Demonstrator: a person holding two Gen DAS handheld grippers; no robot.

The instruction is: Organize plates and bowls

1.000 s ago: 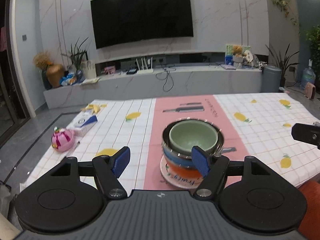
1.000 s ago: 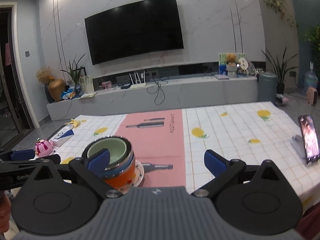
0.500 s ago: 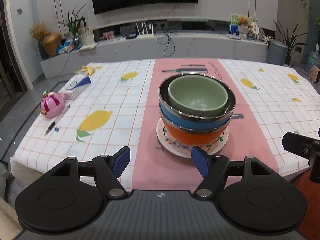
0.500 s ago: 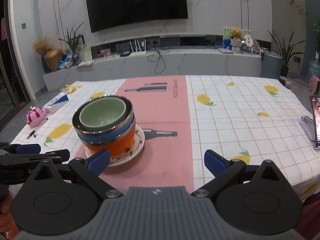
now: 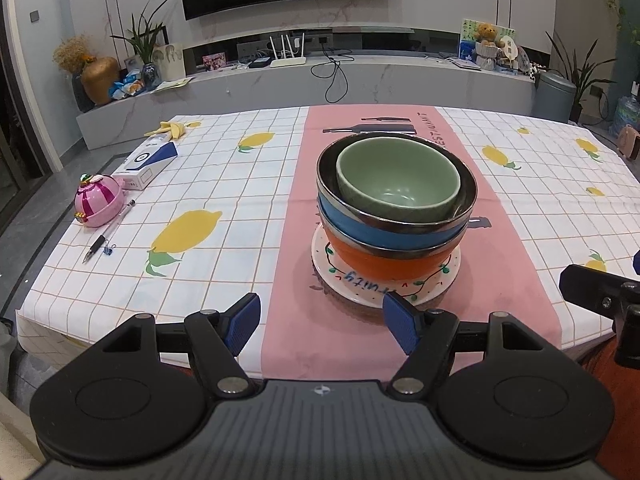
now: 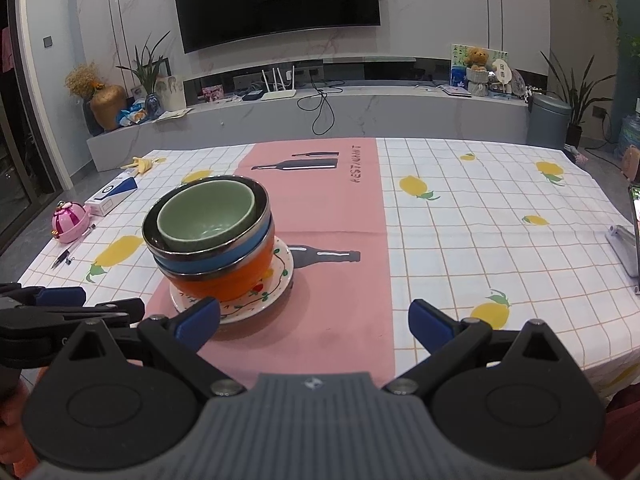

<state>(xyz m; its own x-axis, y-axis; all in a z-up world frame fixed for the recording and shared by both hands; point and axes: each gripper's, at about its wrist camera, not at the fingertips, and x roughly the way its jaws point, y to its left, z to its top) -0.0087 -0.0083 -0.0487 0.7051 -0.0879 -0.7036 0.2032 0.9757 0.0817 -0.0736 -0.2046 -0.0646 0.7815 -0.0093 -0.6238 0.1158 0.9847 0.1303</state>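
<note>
A pale green ceramic bowl (image 5: 396, 178) sits upright, off-centre, inside a blue steel-rimmed bowl (image 5: 372, 229). That bowl nests in an orange steel-rimmed bowl (image 5: 384, 266), which rests on a round white plate with a painted garland border (image 5: 360, 280). The stack stands on the pink strip of the surface (image 5: 344, 332).

1. The bowl stack (image 5: 394, 204) on its plate (image 5: 408, 292) stands mid-frame on the pink strip, just beyond the left gripper (image 5: 322, 322), whose jaws are spread.
2. At left of the frame, the pink toy (image 5: 98, 200), pen (image 5: 108, 232) and box (image 5: 148, 164) crowd the surface (image 5: 224, 184) edge.
3. In the right wrist view, the checked cloth right of the stack lies bare up to the phone stand (image 6: 626, 246).
</note>
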